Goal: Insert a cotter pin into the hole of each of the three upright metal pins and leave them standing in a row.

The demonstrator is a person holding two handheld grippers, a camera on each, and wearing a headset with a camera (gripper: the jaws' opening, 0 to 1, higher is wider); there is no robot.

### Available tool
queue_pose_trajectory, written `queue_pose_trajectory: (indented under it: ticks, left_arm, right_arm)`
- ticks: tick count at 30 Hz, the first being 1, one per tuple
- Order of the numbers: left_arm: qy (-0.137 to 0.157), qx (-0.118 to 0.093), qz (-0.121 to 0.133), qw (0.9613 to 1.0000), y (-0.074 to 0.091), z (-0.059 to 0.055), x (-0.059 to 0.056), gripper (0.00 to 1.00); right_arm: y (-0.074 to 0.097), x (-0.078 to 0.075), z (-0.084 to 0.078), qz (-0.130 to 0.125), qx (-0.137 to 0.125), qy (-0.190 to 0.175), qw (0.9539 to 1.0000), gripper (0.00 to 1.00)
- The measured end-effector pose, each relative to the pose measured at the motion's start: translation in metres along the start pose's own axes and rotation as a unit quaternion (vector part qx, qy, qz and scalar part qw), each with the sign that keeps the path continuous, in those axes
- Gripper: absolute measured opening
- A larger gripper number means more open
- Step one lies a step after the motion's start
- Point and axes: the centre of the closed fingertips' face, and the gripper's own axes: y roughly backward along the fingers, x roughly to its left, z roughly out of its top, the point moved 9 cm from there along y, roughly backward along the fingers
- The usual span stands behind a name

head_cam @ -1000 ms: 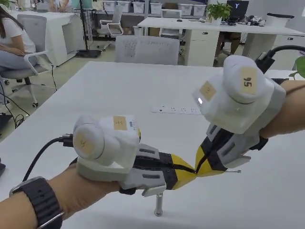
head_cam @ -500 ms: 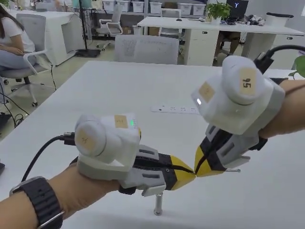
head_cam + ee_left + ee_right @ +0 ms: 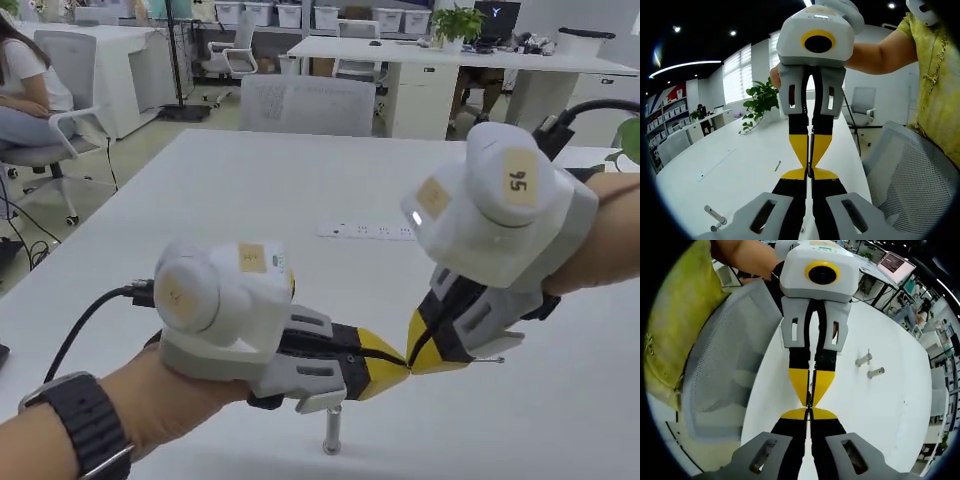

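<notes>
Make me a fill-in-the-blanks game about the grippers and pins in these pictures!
1. The left gripper and right gripper meet at jaws tipped in ____.
2. In the right gripper view, ____ pins are on the table.
3. In the head view, the pin under the left gripper stands ____.
4. The leafy green thing in the left gripper view is a ____.

Missing words: yellow, two, upright, plant.
</notes>
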Motion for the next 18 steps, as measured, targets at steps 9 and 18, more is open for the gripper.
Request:
queue_pose_trajectory:
  ticks: [9,18]
  left_arm:
    - [0.001,0.000,-0.004,1.0000,-0.001,-0.001,-0.001,0.00]
    - [-0.001,0.003,-0.004,1.0000,0.003,-0.004,-0.003,0.00]
  right_arm:
    - [0.000,0.001,-0.001,0.004,-0.003,-0.002,1.0000,0.05]
    - [0.004,0.000,-0.011,0.014,-0.008,-0.019,0.9997,0.09]
